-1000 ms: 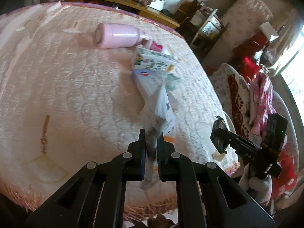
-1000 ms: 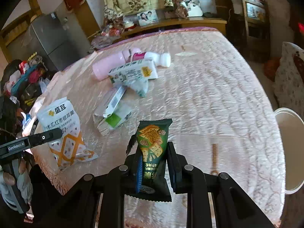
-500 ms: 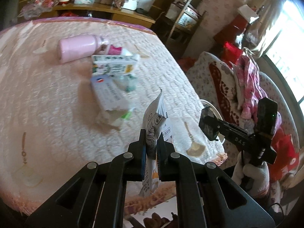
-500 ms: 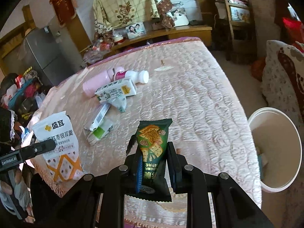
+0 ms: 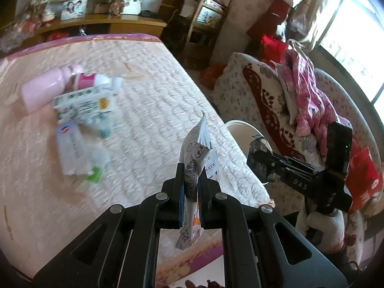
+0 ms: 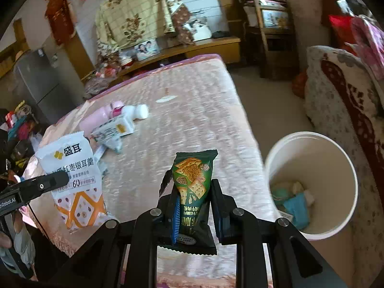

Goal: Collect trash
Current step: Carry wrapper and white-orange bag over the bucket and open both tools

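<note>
Two wrappers held at once, saving a trip: white pouch (image 5: pixel 199 153) pinched edge-on in left gripper (image 5: pixel 190 187) fingers, green cracker packet (image 6: pixel 193 192) clamped upright in right gripper (image 6: pixel 193 206). White bin (image 6: pixel 312 141) beside bed (image 6: pixel 192 120), judged drop target. More trash left on bed.

Both tongs have swung toward the white bin (image 6: pixel 312 182) beside the bed (image 6: pixel 192 110). A second ago only its rim edged into the right wrist view; now its whole mouth shows there, with scraps inside. In the left wrist view the bin's rim (image 5: pixel 242 129) has appeared past the white pouch (image 5: pixel 199 153), and the leftover litter has slid leftward.
</note>
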`<state>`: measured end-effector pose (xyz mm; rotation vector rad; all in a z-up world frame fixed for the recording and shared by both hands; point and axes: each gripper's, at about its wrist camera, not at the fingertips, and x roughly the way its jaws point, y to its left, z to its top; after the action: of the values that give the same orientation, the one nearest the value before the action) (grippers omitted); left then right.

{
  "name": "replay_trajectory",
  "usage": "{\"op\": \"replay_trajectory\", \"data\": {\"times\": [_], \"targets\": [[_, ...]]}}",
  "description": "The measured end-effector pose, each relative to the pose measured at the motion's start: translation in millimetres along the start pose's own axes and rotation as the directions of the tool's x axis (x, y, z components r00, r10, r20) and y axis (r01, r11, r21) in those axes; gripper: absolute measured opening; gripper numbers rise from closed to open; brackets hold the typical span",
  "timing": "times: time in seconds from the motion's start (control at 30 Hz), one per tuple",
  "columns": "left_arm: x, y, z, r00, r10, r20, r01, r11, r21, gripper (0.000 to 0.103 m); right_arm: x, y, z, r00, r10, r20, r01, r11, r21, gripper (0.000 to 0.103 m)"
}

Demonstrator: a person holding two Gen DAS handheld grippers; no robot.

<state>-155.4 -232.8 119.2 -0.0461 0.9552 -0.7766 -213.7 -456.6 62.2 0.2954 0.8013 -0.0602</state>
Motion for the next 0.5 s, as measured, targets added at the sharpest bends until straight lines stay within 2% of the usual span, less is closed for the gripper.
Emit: {"op": "replay_trajectory", "data": {"times": [0.5], "targets": [[61,-64,31,0.999,-0.02,-0.031,0.023,0.994,0.105,0.006,-7,-76,-3,0.994,-0.106,-0.001,0.106,0.989,0.1,0.022]]}}
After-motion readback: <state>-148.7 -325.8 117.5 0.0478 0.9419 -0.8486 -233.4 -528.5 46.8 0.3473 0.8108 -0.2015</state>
